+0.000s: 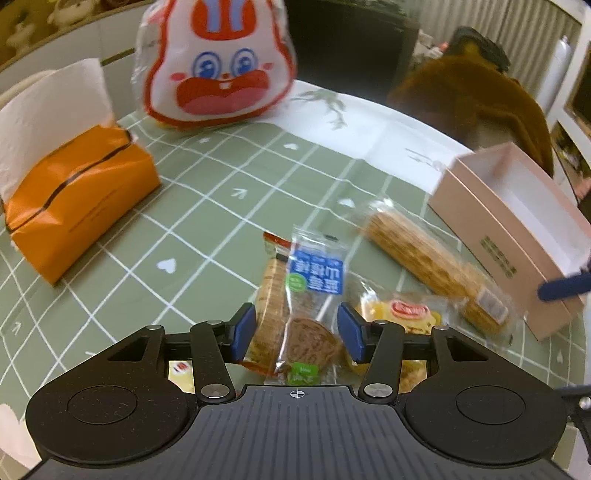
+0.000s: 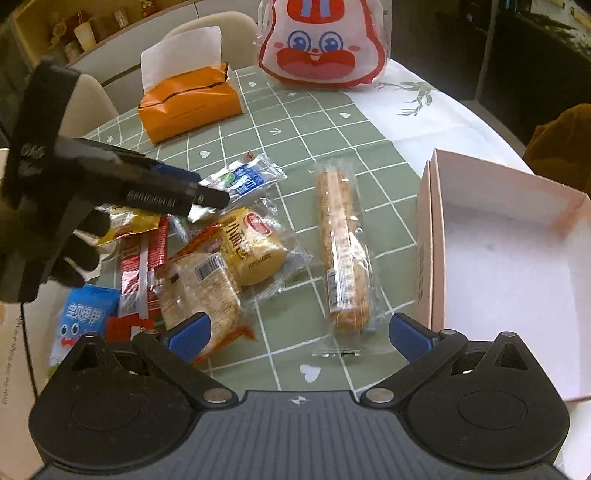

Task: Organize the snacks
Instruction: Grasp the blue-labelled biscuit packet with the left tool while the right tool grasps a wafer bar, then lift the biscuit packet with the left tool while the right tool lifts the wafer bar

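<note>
Your left gripper [image 1: 296, 330] points steeply down, its blue pads [image 1: 244, 330] standing apart with a gap between them, pressing on nothing. Your right gripper [image 2: 300, 332] tilts down likewise, jaws spread wider still. In the right wrist view, your gloved left hand [image 2: 79, 251] shows at the left edge, wrapped around the left gripper's handle.

Round table [image 2: 436, 122], white cloth with bamboo print under a green grid mat [image 2: 295, 122] with hearts and arrows. Cream chairs [image 2: 218, 33] at far left. Shelf of small ornaments [image 2: 85, 33] beyond. Brown garment [image 1: 476, 92] at far right. Warm indoor light.
</note>
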The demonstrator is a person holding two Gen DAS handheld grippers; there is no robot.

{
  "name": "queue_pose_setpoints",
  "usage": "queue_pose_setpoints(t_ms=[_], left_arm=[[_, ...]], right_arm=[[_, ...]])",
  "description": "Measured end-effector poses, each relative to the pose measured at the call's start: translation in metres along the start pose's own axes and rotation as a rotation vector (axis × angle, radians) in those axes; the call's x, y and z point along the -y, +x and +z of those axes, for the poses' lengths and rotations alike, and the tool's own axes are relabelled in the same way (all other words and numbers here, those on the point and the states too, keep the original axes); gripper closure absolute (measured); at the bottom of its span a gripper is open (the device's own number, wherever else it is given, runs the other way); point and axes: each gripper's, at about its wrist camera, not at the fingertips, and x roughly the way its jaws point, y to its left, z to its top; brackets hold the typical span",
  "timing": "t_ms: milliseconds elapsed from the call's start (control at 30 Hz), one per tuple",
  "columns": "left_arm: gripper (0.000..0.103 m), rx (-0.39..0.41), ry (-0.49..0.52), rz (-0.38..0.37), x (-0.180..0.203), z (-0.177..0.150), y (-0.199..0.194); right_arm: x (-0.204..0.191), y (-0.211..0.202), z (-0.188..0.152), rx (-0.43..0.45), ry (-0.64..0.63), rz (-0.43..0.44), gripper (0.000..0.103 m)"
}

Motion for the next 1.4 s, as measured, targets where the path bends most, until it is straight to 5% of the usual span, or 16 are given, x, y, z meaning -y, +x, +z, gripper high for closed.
queue_pose_setpoints(t_ms=[200, 333, 567, 733, 900, 1167, 1400], left_arm=[[0.048, -0.062, 0.048, 0.064, 0.016, -0.017, 0.002], [0.057, -0.022, -0.053, 0.075, 0.009, -0.029, -0.009], [0.058, 0.016, -0.132, 0.092, 0.007, -0.05, -0.04], [0.059, 0.057, -0.261, 0.139, -0.008, -0.061, -0.061], [0.059, 0.065, -0.375, 0.047, -0.02, -0.072, -0.073], [0.059, 0.102, -0.383, -0.107, 0.014, -0.079, -0.09], [0.059, 0.085, -0.336, -0.203, 0.073, -0.088, -0.101]], right_arm=[[-0.007, 0.001, 0.011, 0.017, -0.044, 0.023, 0.0], [-0.001, 0.01, 0.03, 0.025, 0.034, 0.048, 0.0], [0.007, 0.052, 0.056, -0.041, 0.215, 0.102, 0.004], [-0.014, 0.071, 0.058, -0.086, 0.163, 0.083, 0.004], [-0.029, 0.081, 0.046, -0.111, 0.121, 0.1, 0.031], [-0.021, 0.034, 0.004, -0.1, 0.085, 0.147, 0.066], [0.016, -0.012, -0.057, -0.081, 0.128, 0.172, 0.069]])
